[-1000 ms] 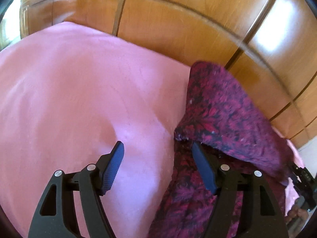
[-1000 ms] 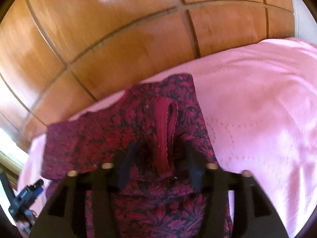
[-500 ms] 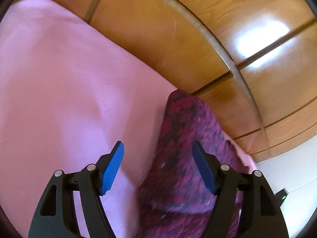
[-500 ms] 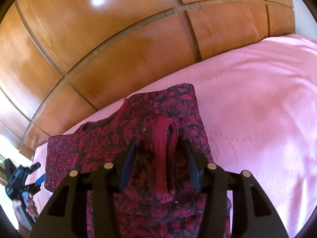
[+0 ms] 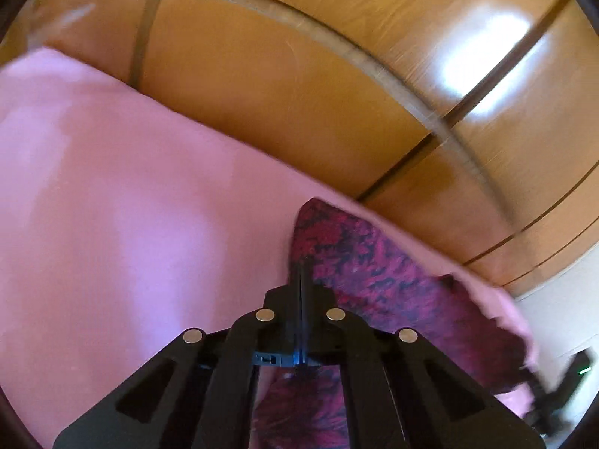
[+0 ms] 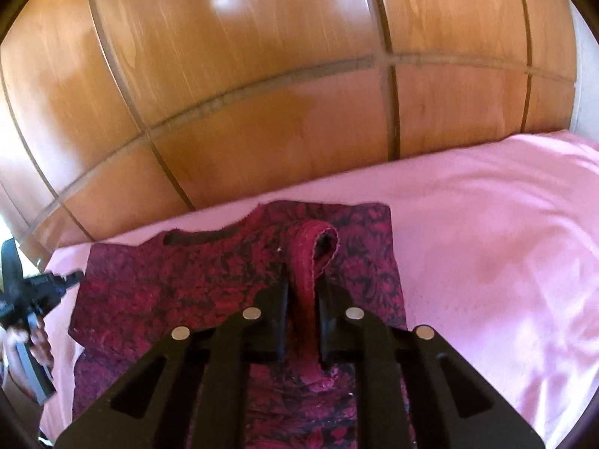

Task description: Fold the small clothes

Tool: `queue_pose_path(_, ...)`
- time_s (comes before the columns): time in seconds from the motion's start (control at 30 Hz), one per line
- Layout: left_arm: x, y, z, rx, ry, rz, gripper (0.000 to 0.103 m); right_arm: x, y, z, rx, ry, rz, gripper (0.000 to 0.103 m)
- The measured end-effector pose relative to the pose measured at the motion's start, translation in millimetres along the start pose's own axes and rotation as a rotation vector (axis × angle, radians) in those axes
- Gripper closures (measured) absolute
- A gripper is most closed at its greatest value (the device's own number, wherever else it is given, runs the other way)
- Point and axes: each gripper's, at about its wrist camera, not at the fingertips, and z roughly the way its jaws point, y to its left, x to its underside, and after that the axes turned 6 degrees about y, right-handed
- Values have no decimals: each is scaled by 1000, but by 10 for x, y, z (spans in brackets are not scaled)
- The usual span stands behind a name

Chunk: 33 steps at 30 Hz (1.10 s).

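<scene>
1. Left wrist view: the left gripper has its two black fingers pressed together with no gap showing between them. Their tips sit at the near edge of the dark red patterned garment, and the cloth appears to be pinched there, though the picture is blurred and the contact point is small.
2. Same view: the garment lies on the pink bedspread, stretching from the fingertips toward the right, with more of it showing below the gripper frame at the bottom of the picture. Its far edge runs close to the edge of the bed.
3. Same view: behind the bed stands a wooden panelled wardrobe with a bright glare patch on it. At the lower right corner a dark object shows, too blurred to name.
4. Right wrist view: the right gripper is closed to a narrow gap on a plain red trim strip of the garment. The strip rises between the fingers and loops over just beyond the tips.
5. Same view: the garment lies spread flat on the pink bedspread, reaching left from the gripper, its far edge close to the edge of the bed next to the wooden wardrobe.
6. Same view: at the left edge the left gripper's black body shows, held in the person's hand, at the garment's left end.
</scene>
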Motion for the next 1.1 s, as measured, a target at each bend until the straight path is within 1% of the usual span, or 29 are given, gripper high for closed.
queue_pose_path(0.03, 22, 12, 59, -35, 15, 13, 103, 26, 16, 50, 17, 16, -7, 92)
queue_pose_path(0.1, 63, -28, 235, -152, 59, 54, 103, 100, 17, 272, 43, 84, -3, 92)
queue_pose_path(0.13, 98, -38, 320, -190, 80, 72, 103, 135, 23, 358, 59, 101, -9, 91)
queue_pose_path(0.17, 119, -32, 341, -200, 84, 72, 103, 162, 11, 413, 62, 104, -13, 89)
queue_pose_path(0.23, 108, 8, 263, -194, 62, 39, 103, 168, -45, 411, 47, 104, 13, 88)
queue_pose_path(0.27, 101, 50, 186, -178, 46, 17, 103, 163, -48, 406, 42, 104, 17, 84)
queue_pose_path(0.3, 82, 58, 118, -146, 29, 3, 103, 150, -53, 392, 43, 101, 15, 78)
queue_pose_path(0.33, 52, 65, 29, -90, 11, -6, 95, 143, -34, 357, 54, 96, 0, 74)
queue_pose_path(0.37, 32, 73, -34, -53, 0, -12, 75, 138, -19, 330, 60, 92, -7, 66)
queue_pose_path(0.4, 9, 69, -92, -19, -18, -22, 63, 134, -12, 291, 65, 84, -11, 62)
queue_pose_path(0.43, -24, 71, -176, 27, -52, -36, 47, 127, -13, 242, 75, 71, -16, 60)
queue_pose_path(0.47, -54, 52, -252, 60, -88, -39, 46, 124, -9, 183, 91, 53, -22, 53)
queue_pose_path(0.5, -67, 16, -299, 65, -106, -30, 46, 134, 1, 112, 115, 30, -28, 49)
queue_pose_path(0.53, -96, -52, -333, 62, -123, -2, 46, 153, 8, 7, 137, -4, -36, 49)
queue_pose_path(0.6, -131, -200, -358, 78, -136, 72, 55, 173, 48, -178, 128, -49, -46, 49)
queue_pose_path(0.63, -105, -320, -360, 81, -132, 133, 61, 188, 76, -245, 112, -59, -53, 49)
queue_pose_path(0.7, -69, -479, -303, 91, -108, 232, 62, 209, 199, -312, 65, -65, -82, 49)
queue_pose_path(0.73, -27, -601, -208, 87, -86, 281, 62, 226, 277, -306, 46, -59, -105, 49)
queue_pose_path(0.8, 28, -791, 18, 71, -37, 341, 62, 252, 417, -180, 27, -13, -150, 50)
queue_pose_path(0.83, 39, -836, 188, 37, 6, 353, 62, 256, 447, -101, 34, 7, -163, 50)
queue_pose_path(0.9, 52, -809, 370, -9, 44, 336, 62, 249, 473, 157, 64, 68, -171, 50)
queue_pose_path(0.93, 32, -753, 490, -38, 68, 313, 66, 254, 452, 258, 74, 94, -158, 50)
queue_pose_path(0.97, 21, -706, 556, -50, 80, 285, 68, 239, 426, 359, 80, 112, -147, 50)
queue_pose_path(1.03, -13, -582, 630, -49, 75, 240, 77, 203, 403, 516, 93, 116, -150, 49)
queue_pose_path(1.1, 7, -555, 613, -51, 62, 229, 78, 189, 416, 597, 106, 112, -166, 48)
